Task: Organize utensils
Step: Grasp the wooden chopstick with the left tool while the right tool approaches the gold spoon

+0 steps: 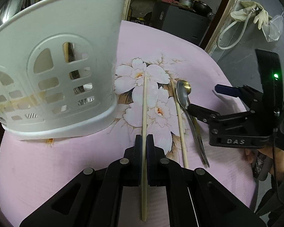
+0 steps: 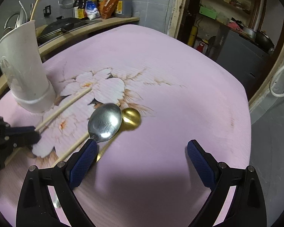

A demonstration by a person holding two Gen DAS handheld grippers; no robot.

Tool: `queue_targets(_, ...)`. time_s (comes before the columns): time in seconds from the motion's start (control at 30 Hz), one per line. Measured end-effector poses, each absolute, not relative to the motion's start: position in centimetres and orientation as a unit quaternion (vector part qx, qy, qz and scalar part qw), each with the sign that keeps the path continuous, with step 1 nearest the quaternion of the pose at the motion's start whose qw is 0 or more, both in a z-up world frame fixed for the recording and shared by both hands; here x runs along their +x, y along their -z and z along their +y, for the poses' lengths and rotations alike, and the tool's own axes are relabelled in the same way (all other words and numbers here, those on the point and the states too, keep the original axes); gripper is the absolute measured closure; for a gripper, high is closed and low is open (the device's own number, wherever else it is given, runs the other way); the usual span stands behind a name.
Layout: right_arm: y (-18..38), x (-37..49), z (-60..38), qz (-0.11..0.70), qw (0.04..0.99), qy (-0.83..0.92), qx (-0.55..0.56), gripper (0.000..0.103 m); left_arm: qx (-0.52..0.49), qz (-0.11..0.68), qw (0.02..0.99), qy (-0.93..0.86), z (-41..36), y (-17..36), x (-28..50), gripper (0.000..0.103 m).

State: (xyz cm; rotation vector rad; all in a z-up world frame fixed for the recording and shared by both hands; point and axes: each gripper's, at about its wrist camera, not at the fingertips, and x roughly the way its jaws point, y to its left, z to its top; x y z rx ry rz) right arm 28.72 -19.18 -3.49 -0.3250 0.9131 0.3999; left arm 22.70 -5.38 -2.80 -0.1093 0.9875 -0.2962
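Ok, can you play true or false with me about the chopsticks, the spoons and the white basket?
1. The left gripper is shut on a chopstick. True.
2. The right gripper holds the silver spoon. False: its fingers stand wide open, gripping nothing.
3. A gold spoon lies beside the silver spoon. True.
4. The white basket lies tipped on its side. False: it stands upright on the pink table.
5. Both chopsticks are in the basket. False: the second chopstick lies on the table.
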Motion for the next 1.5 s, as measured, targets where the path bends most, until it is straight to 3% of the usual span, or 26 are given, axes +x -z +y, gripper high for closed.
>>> queue_targets(0.2, 4.0, 29.6, -18.6, 0.441, 0.866, -0.191, -0.137, 0.007, -0.064, 0.472, 0.867, 0.145, -4.3, 2.8, 22.0, 0.101)
queue_targets(0.5, 3.9, 29.9, -19.2, 0.447, 0.868, -0.183, -0.114, 0.028, -0.086, 0.467, 0.866, 0.155, -2.7, 2.9, 21.3, 0.101)
queue_targets(1.07, 4.4, 30.5, -17.7, 0.457, 0.857, -0.194, -0.139, 0.028, -0.117, 0.460, 0.864, 0.169, -2.1, 3.3, 22.3, 0.101)
queue_targets(1.23, 4.2, 30.9, -17.7, 0.452, 0.860, -0.206, -0.119, 0.067, -0.117, 0.460, 0.864, 0.170, -1.9, 3.4, 22.3, 0.101)
queue_targets(1.3, 4.2, 30.4, -17.4, 0.448, 0.858, -0.215, -0.128, 0.076, -0.116, 0.459, 0.864, 0.169, -1.8, 3.4, 22.2, 0.101)
queue_targets(1.5, 4.1, 29.2, -17.7, 0.448, 0.853, -0.223, -0.145, 0.078, -0.118, 0.460, 0.866, 0.155, -1.5, 3.0, 21.4, 0.101)
